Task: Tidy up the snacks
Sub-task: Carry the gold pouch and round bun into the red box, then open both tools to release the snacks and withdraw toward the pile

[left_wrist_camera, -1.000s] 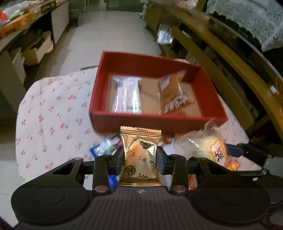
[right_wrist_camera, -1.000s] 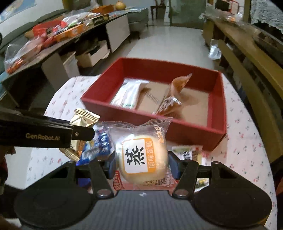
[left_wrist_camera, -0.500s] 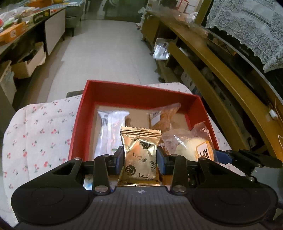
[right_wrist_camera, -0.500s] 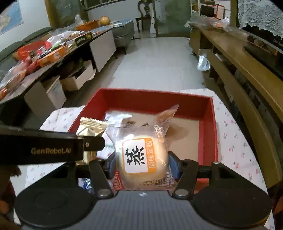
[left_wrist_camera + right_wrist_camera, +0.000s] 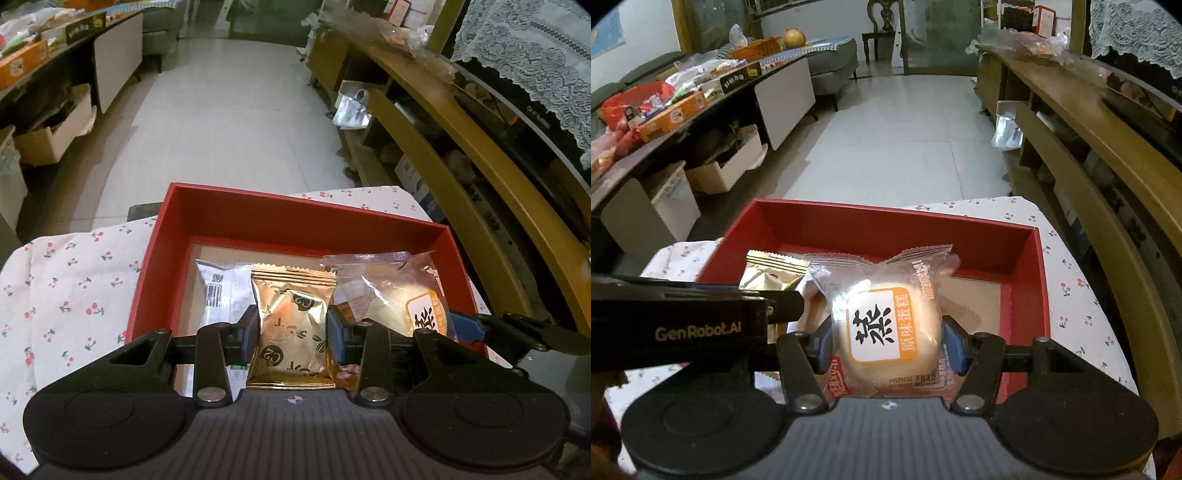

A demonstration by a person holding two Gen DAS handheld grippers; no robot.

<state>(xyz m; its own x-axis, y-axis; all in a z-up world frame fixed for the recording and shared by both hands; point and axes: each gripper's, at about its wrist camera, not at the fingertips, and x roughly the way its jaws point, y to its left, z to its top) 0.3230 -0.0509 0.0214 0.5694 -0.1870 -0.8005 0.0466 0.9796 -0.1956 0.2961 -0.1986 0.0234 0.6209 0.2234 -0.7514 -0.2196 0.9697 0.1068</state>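
Note:
My left gripper is shut on a gold foil snack packet and holds it over the red box. My right gripper is shut on a clear-wrapped steamed cake with an orange and white label, also over the red box. The two grippers are side by side; the cake shows at the right in the left wrist view, and the gold packet at the left in the right wrist view. A white-wrapped snack lies inside the box, partly hidden.
The box sits on a cherry-print tablecloth. A wooden shelf unit runs along the right. A cluttered long table with cartons beneath stands at the left. Tiled floor lies beyond the table's far edge.
Both grippers have moved forward and up, from in front of the box's near wall to over its inside, each still holding its snack.

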